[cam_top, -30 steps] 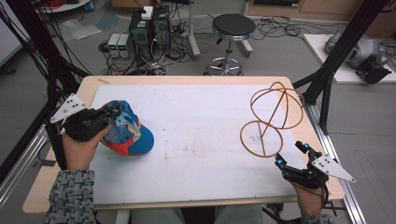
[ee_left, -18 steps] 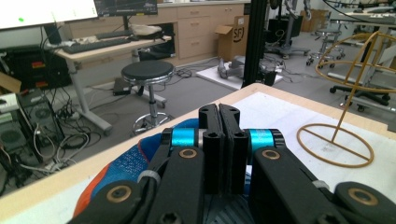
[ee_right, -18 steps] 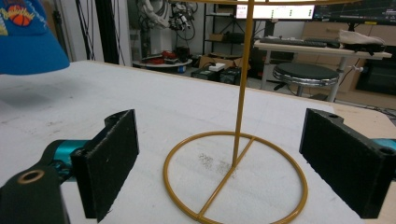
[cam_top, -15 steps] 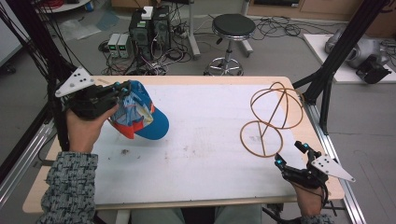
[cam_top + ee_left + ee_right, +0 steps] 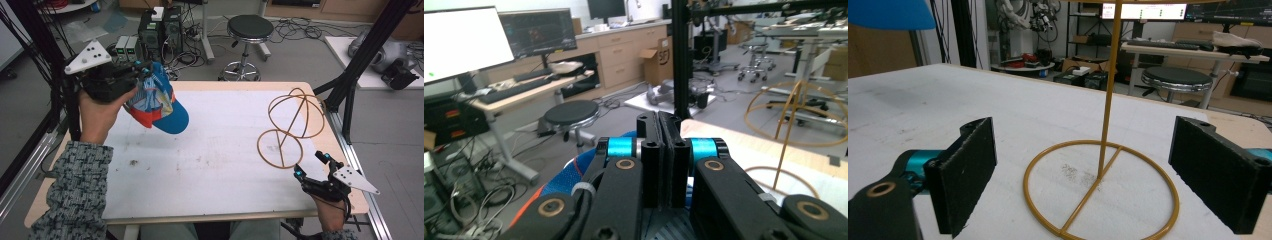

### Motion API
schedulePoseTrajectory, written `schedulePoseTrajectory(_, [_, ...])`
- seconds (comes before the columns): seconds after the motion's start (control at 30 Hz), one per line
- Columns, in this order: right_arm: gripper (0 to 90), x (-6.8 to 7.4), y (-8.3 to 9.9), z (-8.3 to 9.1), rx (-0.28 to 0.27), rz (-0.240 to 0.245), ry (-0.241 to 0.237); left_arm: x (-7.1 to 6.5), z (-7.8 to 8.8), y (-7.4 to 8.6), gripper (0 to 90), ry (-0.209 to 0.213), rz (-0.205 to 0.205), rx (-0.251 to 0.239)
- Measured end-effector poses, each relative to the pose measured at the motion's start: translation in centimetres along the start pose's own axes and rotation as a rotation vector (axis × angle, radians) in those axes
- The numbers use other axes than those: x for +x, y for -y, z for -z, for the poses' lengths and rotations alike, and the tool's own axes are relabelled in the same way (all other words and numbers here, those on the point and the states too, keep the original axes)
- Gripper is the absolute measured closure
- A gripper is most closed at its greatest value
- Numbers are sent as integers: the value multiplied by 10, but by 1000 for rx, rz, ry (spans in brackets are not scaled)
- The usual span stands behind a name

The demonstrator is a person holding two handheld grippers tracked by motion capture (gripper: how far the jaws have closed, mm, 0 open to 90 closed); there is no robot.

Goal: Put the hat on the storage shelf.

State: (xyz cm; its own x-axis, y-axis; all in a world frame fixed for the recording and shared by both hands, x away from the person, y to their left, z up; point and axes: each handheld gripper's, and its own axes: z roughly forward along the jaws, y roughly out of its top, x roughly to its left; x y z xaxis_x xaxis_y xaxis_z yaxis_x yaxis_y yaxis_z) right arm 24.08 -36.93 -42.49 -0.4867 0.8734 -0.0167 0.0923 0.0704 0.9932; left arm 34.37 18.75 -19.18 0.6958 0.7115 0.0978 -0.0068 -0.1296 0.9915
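White board covers the table [image 5: 215, 165], with a round stool [image 5: 250, 27] and cabled equipment on the floor beyond it; at the upper left of the frame the left gripper [image 5: 142, 70] holds a blue and orange cap [image 5: 159, 102] lifted clear of the surface, its jaws pressed together on the fabric; a gold wire stand [image 5: 290, 125] sits at centre right; at the lower right, the right gripper [image 5: 311, 166] rests with jaws spread wide, facing the stand's ring base.
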Motion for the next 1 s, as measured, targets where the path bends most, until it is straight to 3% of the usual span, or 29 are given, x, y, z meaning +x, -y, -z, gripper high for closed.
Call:
schedulePoseTrajectory(0.27, [111,0,0,0,-2,-4,-2,-8,-31,-35,880,36,-43,-56])
schedulePoseTrajectory(0.63, [111,0,0,-1,-1,-3,-3,-23,-74,-75,880,79,-97,-87])
schedulePoseTrajectory(1.0, [111,-1,1,-1,-2,-10,-1,-36,-106,-109,880,144,-119,-135])
